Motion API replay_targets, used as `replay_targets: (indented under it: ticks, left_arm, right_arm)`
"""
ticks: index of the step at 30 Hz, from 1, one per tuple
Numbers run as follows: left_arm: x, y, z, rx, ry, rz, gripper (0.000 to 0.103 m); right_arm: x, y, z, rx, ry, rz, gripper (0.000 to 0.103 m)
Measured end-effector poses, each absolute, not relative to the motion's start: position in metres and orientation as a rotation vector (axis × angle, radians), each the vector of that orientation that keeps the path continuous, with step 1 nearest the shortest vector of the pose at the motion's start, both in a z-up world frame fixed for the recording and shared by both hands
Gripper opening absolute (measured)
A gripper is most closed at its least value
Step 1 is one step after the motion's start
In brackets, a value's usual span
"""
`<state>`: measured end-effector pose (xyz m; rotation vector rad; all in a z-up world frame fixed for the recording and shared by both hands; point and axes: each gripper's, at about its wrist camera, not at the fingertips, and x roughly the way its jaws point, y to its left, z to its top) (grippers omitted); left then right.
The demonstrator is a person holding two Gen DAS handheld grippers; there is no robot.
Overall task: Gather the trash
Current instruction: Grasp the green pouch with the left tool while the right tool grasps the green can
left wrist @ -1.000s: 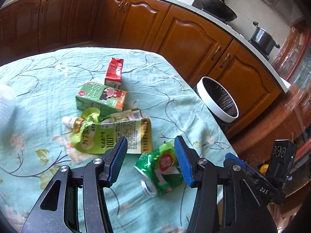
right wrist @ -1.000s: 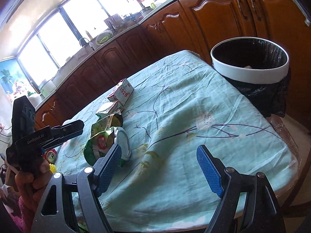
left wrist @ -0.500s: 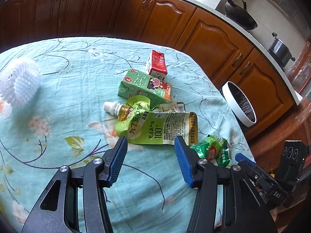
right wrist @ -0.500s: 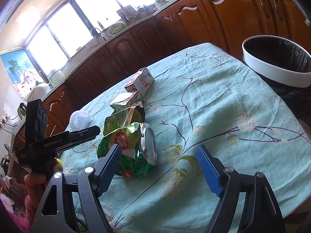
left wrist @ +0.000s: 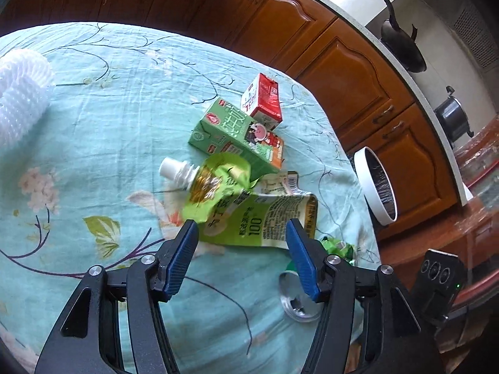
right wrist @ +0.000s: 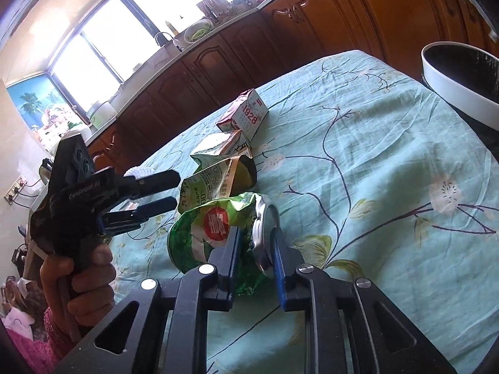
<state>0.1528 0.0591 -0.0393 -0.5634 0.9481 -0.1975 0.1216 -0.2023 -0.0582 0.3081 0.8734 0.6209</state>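
A crushed green can [right wrist: 215, 230] lies on the teal floral tablecloth. My right gripper [right wrist: 254, 243] is shut on its silver top end. In the left wrist view the can [left wrist: 330, 246] shows partly behind my right-hand finger. My left gripper [left wrist: 241, 243] is open, just short of a flattened green spout pouch [left wrist: 249, 212]. Behind the pouch lie a green carton [left wrist: 237, 134] and a red-and-white carton [left wrist: 265, 99]. In the right wrist view my left gripper [right wrist: 170, 190] hovers left of the pouch [right wrist: 218, 177], and the red carton [right wrist: 246, 118] lies further back.
A white-rimmed bin with a black liner [right wrist: 461, 74] stands beside the table's far right edge; it also shows in the left wrist view [left wrist: 377, 187]. A white foam net [left wrist: 21, 96] lies at the table's left. Wooden cabinets [left wrist: 343, 71] run behind.
My right gripper has moved in and shut on the green can. My left gripper has moved left from the can and toward the pouch, staying open.
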Motion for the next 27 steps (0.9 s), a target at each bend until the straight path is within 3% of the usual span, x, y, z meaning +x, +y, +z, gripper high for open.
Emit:
replay_targets:
  ticks: [6,11,16,19,20,21,23,24,27]
  left_arm:
    - [0.179,0.047,-0.033,-0.629,0.969,-0.171,0.076]
    - [0.202,0.035,-0.04,-0.599,1.005,-0.077,0.076]
    - [0.204,0.011,-0.038,-0.399,0.975,-0.046,0.075]
    - [0.202,0.003,-0.034,-0.332,0.951,-0.053,0.067]
    - [0.2,0.003,-0.034,-0.326,0.948,-0.063,0.058]
    - [0.199,0.003,-0.035,-0.315,0.953,-0.076,0.038]
    - [0.199,0.004,-0.043,-0.306,0.993,-0.116,0.012]
    - [0.198,0.005,-0.046,-0.317,1.004,-0.147,0.007]
    - [0.189,0.009,-0.048,-0.302,1.008,-0.182,0.005]
  right_arm:
    - [0.111,-0.223,-0.045,0.319,0.838,0.595,0.014]
    - [0.104,-0.244,-0.037,0.342,0.813,0.57,0.013]
    - [0.1,-0.259,-0.035,0.378,0.797,0.552,0.013]
    - [0.098,-0.265,-0.034,0.398,0.793,0.54,0.012]
    - [0.098,-0.268,-0.034,0.402,0.79,0.536,0.012]
    - [0.097,-0.27,-0.034,0.406,0.787,0.532,0.012]
    - [0.093,-0.275,-0.033,0.414,0.781,0.527,0.012]
    - [0.092,-0.277,-0.031,0.415,0.778,0.522,0.012]
    - [0.089,-0.283,-0.031,0.425,0.773,0.507,0.012]
